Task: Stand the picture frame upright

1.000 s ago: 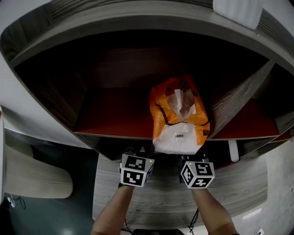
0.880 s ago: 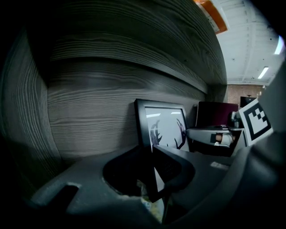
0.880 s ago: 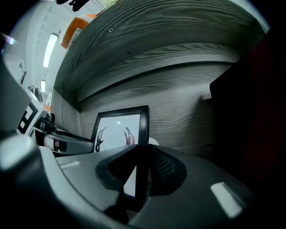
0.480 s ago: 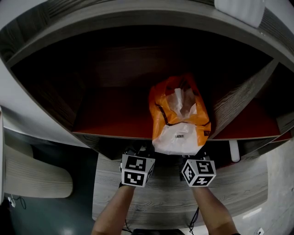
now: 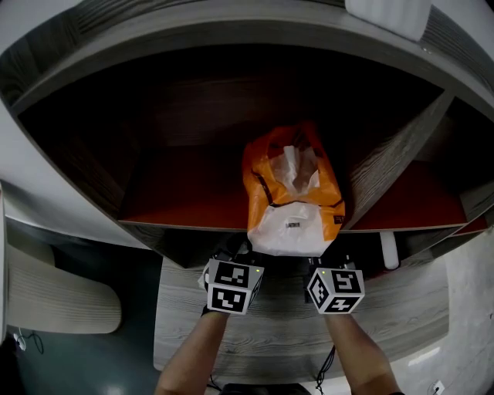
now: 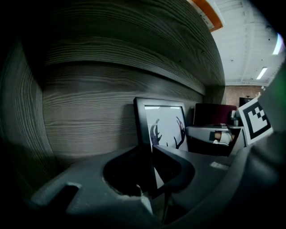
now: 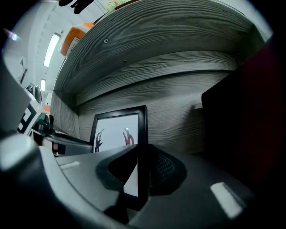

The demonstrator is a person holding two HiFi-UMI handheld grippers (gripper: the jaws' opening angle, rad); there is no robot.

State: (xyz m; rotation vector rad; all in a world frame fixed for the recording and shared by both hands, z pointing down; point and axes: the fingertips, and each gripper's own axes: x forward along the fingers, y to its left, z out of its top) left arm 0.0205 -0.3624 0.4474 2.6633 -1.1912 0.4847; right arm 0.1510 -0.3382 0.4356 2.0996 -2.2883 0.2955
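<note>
The picture frame (image 6: pixel 163 124) is black with a white print of dark antlers. It stands nearly upright in front of a grey wood panel (image 6: pixel 98 103), inside a compartment under the shelf. My left gripper (image 6: pixel 152 179) is shut on its left edge. My right gripper (image 7: pixel 140 176) is shut on the right edge of the picture frame (image 7: pixel 119 129). In the head view only the marker cubes show, the left cube (image 5: pixel 231 286) and the right cube (image 5: pixel 336 291); the jaws and the frame are hidden beneath the shelf edge.
An orange and white bag (image 5: pixel 292 193) sits on the red-floored shelf (image 5: pixel 185 197) directly above the grippers. A wood divider (image 5: pixel 394 166) stands to its right. A white object (image 5: pixel 386 14) lies on top. A pale curved seat (image 5: pixel 54 297) is at the lower left.
The head view has shifted a little, so the bag sits slightly further left and higher. Both marker cubes stay almost where they were.
</note>
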